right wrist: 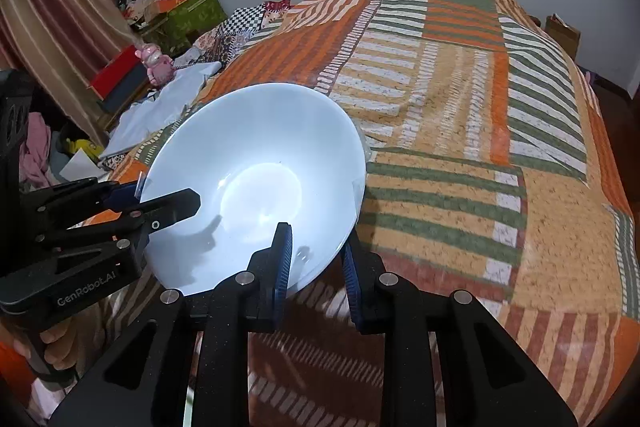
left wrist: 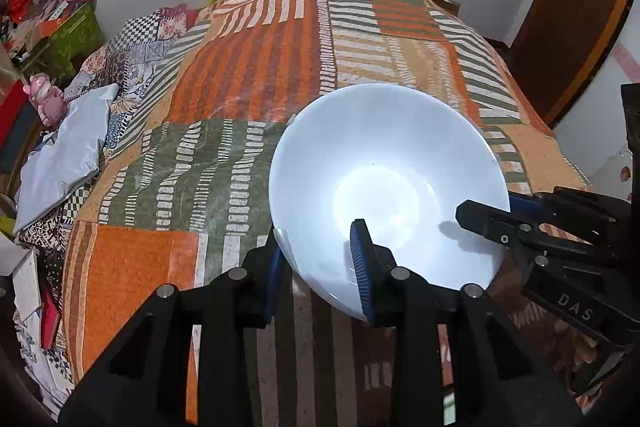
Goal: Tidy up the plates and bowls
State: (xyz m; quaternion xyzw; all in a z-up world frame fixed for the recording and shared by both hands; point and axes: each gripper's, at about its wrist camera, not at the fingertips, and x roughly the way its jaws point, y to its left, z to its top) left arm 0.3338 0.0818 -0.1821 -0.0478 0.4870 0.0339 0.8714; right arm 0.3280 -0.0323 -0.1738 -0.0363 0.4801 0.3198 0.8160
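Observation:
A white bowl is held tilted above the patchwork bedspread. My left gripper is shut on its near rim, one finger inside and one outside. My right gripper comes in from the right and is shut on the bowl's right rim. In the right wrist view the same bowl fills the left centre. My right gripper pinches its near rim there. The left gripper pinches the left rim.
The bedspread covers a bed that runs to the far wall. A grey pillow, a pink toy and cluttered boxes lie along the left side. A wooden door stands at right.

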